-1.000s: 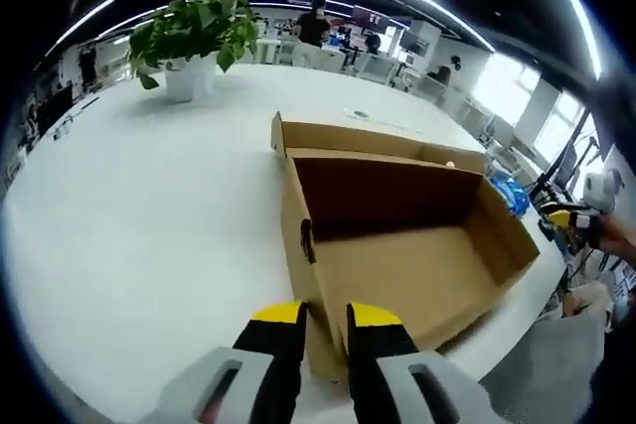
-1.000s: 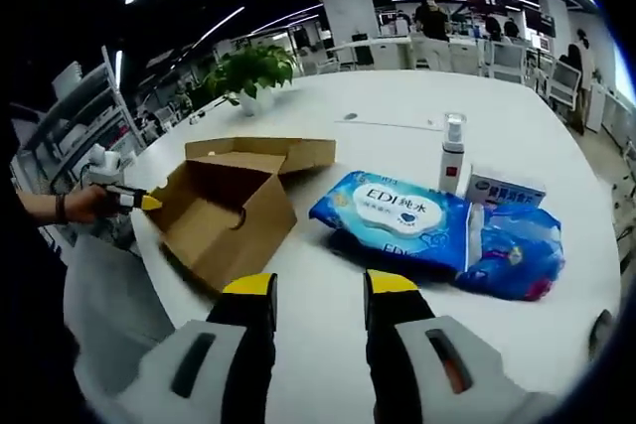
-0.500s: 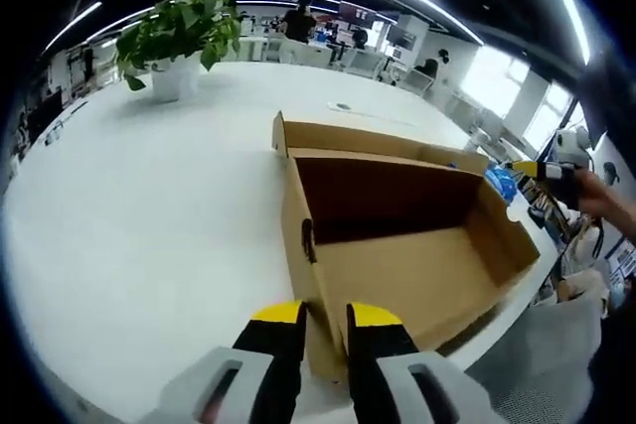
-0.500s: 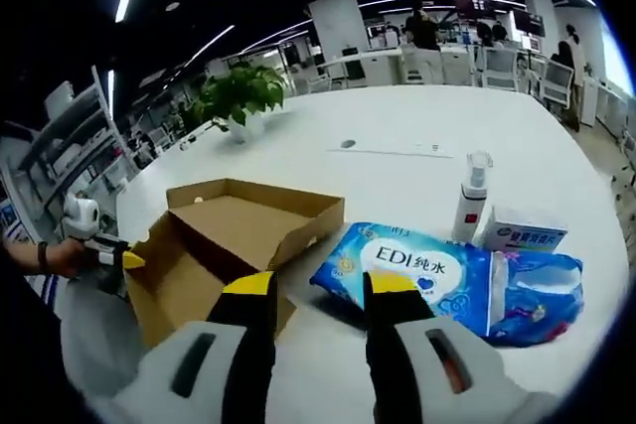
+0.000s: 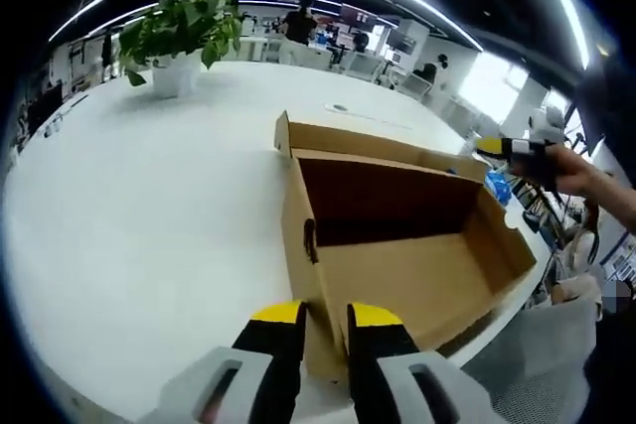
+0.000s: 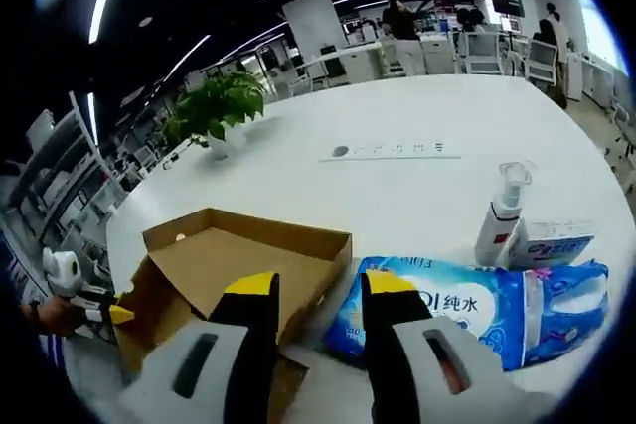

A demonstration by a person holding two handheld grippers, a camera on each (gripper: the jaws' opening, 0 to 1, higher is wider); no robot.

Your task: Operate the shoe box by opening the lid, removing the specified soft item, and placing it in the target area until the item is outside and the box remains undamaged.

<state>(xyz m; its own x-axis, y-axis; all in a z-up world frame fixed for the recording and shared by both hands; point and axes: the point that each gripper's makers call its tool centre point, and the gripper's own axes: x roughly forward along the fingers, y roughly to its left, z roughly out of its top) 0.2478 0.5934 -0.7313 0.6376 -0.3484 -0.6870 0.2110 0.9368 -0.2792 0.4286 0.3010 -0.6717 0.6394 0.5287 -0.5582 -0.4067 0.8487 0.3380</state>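
Observation:
The brown cardboard shoe box [image 5: 417,275] lies open on the white table, its inside bare and its lid [image 5: 368,136] folded back flat. My left gripper [image 5: 324,317] sits at the box's near corner, its jaws close together on the corner wall. In the right gripper view it [image 6: 107,314] meets the box [image 6: 238,265] at the left edge. My right gripper [image 6: 318,290] is open with nothing in it, hovering above the box's edge and a blue soft wipes pack [image 6: 447,310]. A hand holds it [image 5: 509,147] beyond the box's far right corner.
A second blue pack [image 6: 568,288], a white pump bottle [image 6: 502,215] and a small carton [image 6: 556,242] stand right of the wipes. A potted plant [image 5: 179,37] stands far back on the table [image 5: 149,206]. The table edge runs close behind the box on the right.
The right gripper has risen and come in over the box's edge; in the left gripper view it has moved up and left toward the box's far corner. The left gripper and box stay put.

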